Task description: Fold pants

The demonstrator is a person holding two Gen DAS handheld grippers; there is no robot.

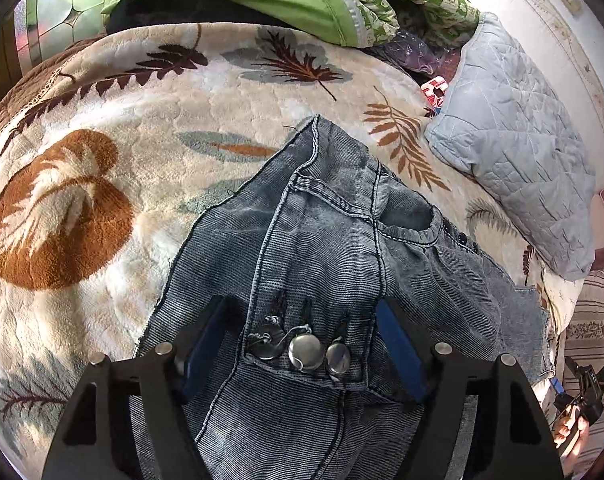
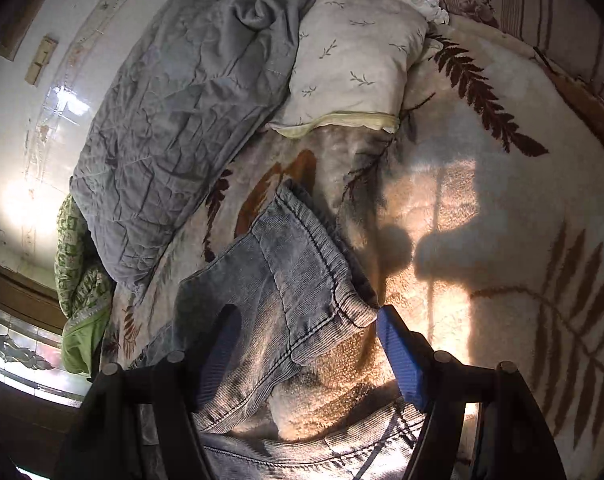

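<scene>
Both the left gripper [image 1: 302,320] and right gripper [image 2: 306,328] gaped wide, seemingly ungripping, over the crumpled blue-grey pants [image 1: 322,240].

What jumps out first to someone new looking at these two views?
The grey-blue corduroy pants fill the centre of the left view, three metal buttons sitting between the spread fingers of the left gripper. Around them spreads a cream leaf-print blanket. In the right view, the right gripper straddles a folded pant edge.
</scene>
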